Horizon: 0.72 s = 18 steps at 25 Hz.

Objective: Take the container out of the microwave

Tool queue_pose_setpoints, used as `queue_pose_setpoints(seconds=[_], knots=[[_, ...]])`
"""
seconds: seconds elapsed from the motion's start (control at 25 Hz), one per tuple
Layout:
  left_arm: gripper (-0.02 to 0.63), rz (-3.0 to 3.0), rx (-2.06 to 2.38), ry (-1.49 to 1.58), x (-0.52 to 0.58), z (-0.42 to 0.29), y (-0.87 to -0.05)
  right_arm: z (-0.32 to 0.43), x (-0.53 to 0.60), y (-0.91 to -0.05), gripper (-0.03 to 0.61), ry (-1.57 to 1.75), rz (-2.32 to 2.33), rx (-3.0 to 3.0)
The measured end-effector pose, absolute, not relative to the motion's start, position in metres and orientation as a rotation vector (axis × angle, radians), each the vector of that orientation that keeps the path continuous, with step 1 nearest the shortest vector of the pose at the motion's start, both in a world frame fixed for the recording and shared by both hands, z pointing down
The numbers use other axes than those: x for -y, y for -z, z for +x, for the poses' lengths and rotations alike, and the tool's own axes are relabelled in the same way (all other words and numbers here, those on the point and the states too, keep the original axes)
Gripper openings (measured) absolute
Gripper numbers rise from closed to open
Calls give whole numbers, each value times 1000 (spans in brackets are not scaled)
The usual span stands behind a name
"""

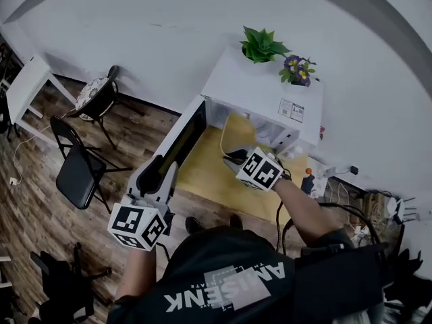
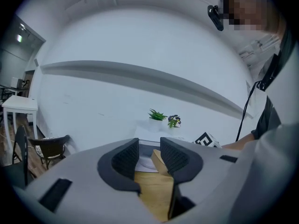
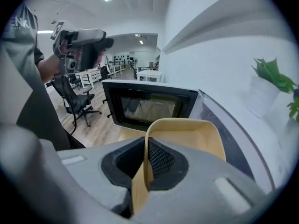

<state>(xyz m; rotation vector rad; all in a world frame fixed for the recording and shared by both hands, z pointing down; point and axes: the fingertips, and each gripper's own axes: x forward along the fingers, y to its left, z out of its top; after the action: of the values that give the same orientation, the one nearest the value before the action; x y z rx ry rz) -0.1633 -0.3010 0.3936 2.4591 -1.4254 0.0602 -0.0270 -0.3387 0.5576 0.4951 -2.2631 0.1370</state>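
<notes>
The white microwave (image 1: 266, 96) stands on a wooden table (image 1: 206, 177) with its dark-windowed door (image 1: 181, 140) swung wide open. My right gripper (image 1: 237, 155) is shut on the rim of a pale yellow container (image 1: 235, 132), which hangs just in front of the oven's mouth. In the right gripper view the container's wall (image 3: 187, 136) runs between the pads (image 3: 159, 158), and the door (image 3: 148, 107) is behind it. My left gripper (image 1: 159, 171) hovers beside the door's outer edge. Its jaws stand apart with nothing between them (image 2: 149, 155).
Two potted plants (image 1: 262, 44) (image 1: 298, 69) sit on top of the microwave. A black folding chair (image 1: 77, 171), a cushioned chair (image 1: 94, 94) and a white side table (image 1: 27, 86) stand to the left. Cables and plugs (image 1: 351, 194) lie at the right.
</notes>
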Motion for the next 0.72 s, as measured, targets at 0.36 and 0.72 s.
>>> queue_pose_setpoints(seconds=[0.36, 0.72], knots=[[133, 2569, 1239, -57, 327, -142, -390, -19, 297, -495, 20, -168, 620, 2290], [133, 2666, 1113, -57, 340, -102, -380, 15, 278, -442, 20, -107, 756, 2286]])
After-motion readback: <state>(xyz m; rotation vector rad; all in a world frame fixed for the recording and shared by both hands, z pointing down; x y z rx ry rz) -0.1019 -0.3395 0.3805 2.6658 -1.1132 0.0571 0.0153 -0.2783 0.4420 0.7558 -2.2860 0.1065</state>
